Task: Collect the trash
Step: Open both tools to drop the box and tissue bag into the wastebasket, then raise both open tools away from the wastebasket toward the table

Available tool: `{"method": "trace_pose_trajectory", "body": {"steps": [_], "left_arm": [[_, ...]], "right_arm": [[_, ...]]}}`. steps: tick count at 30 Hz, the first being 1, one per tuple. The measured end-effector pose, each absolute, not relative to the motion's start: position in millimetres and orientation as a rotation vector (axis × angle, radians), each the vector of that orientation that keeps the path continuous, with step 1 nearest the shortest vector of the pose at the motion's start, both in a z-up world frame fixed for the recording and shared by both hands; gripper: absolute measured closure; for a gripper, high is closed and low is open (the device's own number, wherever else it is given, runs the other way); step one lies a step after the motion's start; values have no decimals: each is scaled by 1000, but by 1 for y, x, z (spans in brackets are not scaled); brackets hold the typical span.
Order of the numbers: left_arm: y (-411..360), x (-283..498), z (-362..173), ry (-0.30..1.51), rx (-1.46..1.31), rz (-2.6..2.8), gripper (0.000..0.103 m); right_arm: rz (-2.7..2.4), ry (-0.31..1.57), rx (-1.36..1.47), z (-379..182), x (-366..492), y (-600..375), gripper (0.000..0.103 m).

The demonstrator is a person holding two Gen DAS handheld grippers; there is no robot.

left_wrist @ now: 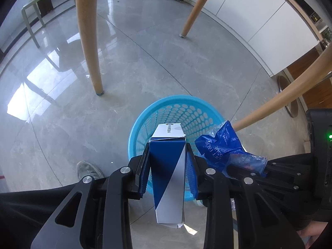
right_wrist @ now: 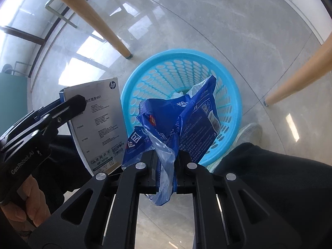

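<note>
Black gripper linkages fill the near foreground of both wrist views. On the left, the left gripper (left_wrist: 167, 166) is clamped across the narrow sides of a blue-and-white carton (left_wrist: 169, 172), which is held tilted with its torn top flap toward the basket. To its right, the right gripper (right_wrist: 166, 166) is closed tight on the clear tail of a crumpled blue tissue wrapper (right_wrist: 186, 120); the wrapper's bulk hangs ahead of the fingers, over the basket mouth. Both items sit above the blue perforated basket (left_wrist: 145, 120), which stands on the grey tiled floor (left_wrist: 83, 103) among wooden table legs (left_wrist: 89, 41); the person's shoe (left_wrist: 88, 171) is beside it. Step in hand, by judgement: delivery of two collected items to the basket. The next move calls for each load to be centred over the rim before release, the carton in particular, since in the right wrist view it appears at the left rim rather than clearly over the opening. The carton looks rigid and printed with small text; the wrapper looks limp, creased and partly transparent. A pale scrap appears to lie inside the basket already.
</note>
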State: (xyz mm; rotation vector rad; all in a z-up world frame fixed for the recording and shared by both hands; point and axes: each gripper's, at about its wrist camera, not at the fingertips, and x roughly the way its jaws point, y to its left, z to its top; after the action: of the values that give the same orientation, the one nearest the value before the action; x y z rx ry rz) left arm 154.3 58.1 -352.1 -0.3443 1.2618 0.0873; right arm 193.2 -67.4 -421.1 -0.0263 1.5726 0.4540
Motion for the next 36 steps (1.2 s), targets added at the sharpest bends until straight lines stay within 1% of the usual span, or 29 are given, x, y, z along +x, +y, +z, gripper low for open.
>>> {"method": "trace_pose_trajectory", "body": {"steps": [5,6,8,9,10,11,15,21,24,27,29,31,32,36], "left_arm": [[58,162,-358,1271,-357,76,73],[56,163,-358,1269,-353,71,73],[55,164,-359,1258,-362,69,72],[57,165,-359,1253,-385,72,70],[59,167,-361,1260,-413,64,62],[61,168,-364,1270,-433,61,60],[65,168,-365,1284,-446,85,59],[67,162,-355,1263,-435,106,59],[70,159,-351,1264,-439,114,59],[73,153,-342,1262,-450,117,59],[73,147,-334,1257,-433,128,57],[72,142,-325,1241,-409,139,50],[70,140,-322,1236,-392,140,48],[60,132,-310,1228,-343,138,46]], "right_arm": [[429,1590,0,-433,203,-74,95],[429,1589,5,-434,204,-74,93],[428,1594,18,-437,206,-76,88],[426,1598,24,-437,206,-78,80],[416,1597,23,-438,206,-79,72],[408,1593,17,-437,206,-80,70],[393,1578,-1,-436,206,-82,62],[390,1542,-55,-426,200,-82,61],[394,1539,-47,-420,196,-84,58],[406,1525,-44,-409,192,-87,58],[420,1506,-44,-399,188,-88,57],[430,1482,-49,-388,183,-88,53],[434,1468,-56,-383,181,-88,52],[454,1420,-78,-359,165,-87,47]]}}
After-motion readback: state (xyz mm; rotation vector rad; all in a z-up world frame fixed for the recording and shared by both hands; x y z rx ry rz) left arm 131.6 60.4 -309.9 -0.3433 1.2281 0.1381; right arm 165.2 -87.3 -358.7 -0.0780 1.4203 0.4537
